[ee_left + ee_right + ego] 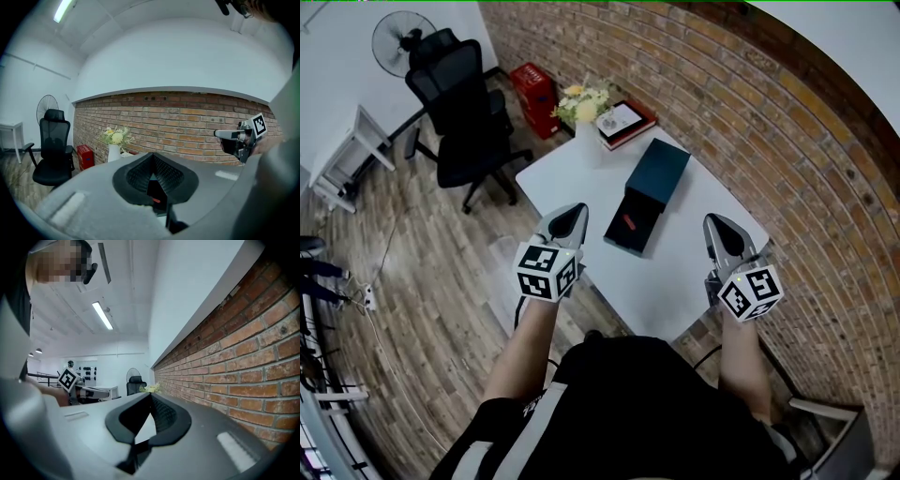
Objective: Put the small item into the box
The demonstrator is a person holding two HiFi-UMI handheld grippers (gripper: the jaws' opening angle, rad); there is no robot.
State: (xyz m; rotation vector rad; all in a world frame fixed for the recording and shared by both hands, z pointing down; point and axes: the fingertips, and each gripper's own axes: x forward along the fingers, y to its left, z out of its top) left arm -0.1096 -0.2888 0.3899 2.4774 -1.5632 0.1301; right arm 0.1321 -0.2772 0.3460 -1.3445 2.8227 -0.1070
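You hold both tools low over the near edge of the white worktop point(581, 178), one on each side of the box point(642, 208), so either can reach it without crossing the other. Your left hand-held gripper point(577, 211) has its jaws together at the tips with nothing between them; looking along them you see the box. Your right hand-held gripper point(715, 223) is likewise closed and empty, with only bare worktop beyond its jaws. The box lies open, its teal lid point(661, 169) resting against the far end. A small red item point(628, 222) appears to lie in the black tray already, though I can't be sure it is loose. The vase of flowers point(586, 108) stands well clear.
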